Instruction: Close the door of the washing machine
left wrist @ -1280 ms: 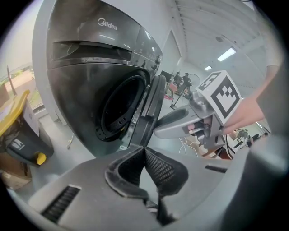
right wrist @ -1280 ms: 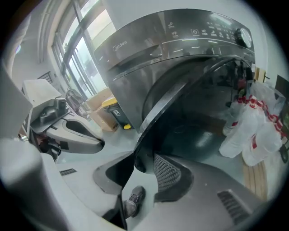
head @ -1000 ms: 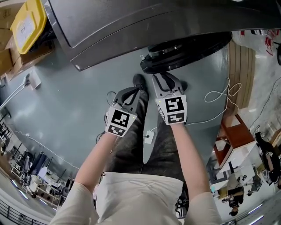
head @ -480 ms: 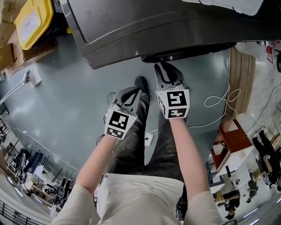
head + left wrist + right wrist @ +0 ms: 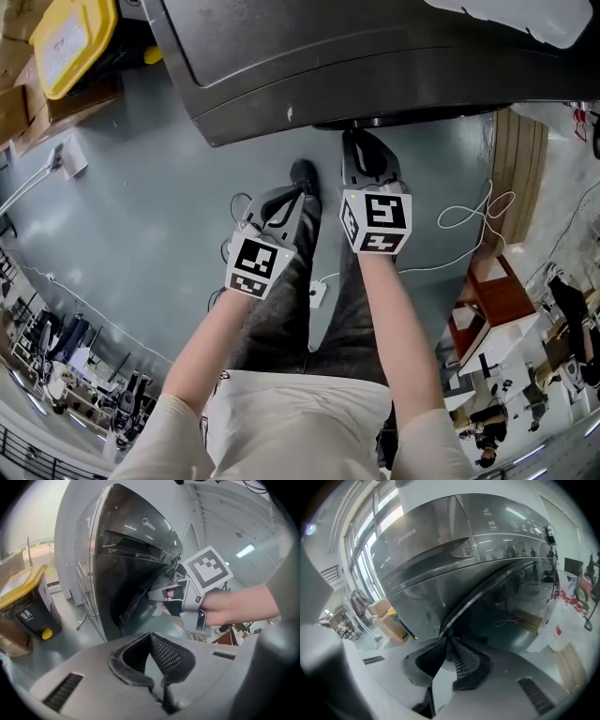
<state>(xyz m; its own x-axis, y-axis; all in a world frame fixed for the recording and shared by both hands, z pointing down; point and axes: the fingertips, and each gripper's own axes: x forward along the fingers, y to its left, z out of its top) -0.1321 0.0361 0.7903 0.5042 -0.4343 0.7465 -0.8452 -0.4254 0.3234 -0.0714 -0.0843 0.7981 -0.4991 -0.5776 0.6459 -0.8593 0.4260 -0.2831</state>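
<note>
Two grippers are in play, each carrying one marker cube, and they face one dark grey washing machine (image 5: 436,550) with its one round door (image 5: 422,116).

The right gripper (image 5: 449,641) has just been closing its jaws. Its fingertips now meet, and nothing shows between them. The door's bright curved rim runs down to a spot just ahead of those tips, and the dark glass spreads up and to the right of them. In the left gripper view, the right fingers (image 5: 165,592) lie against the door's edge, where the door stands a little out from the machine's front. Whether they pinch that edge cannot be told.

The left gripper (image 5: 151,640) also has its jaws together and holds nothing. The machine's front corner stands ahead of its fingertips, well apart from them, and the right gripper lies ahead and to the right.

Far to the left of the left fingers sits one bin with a yellow lid (image 5: 23,590). To the right of the right fingers, one white cable (image 5: 469,211) loops across the grey floor (image 5: 150,178) — clear of both grippers.
</note>
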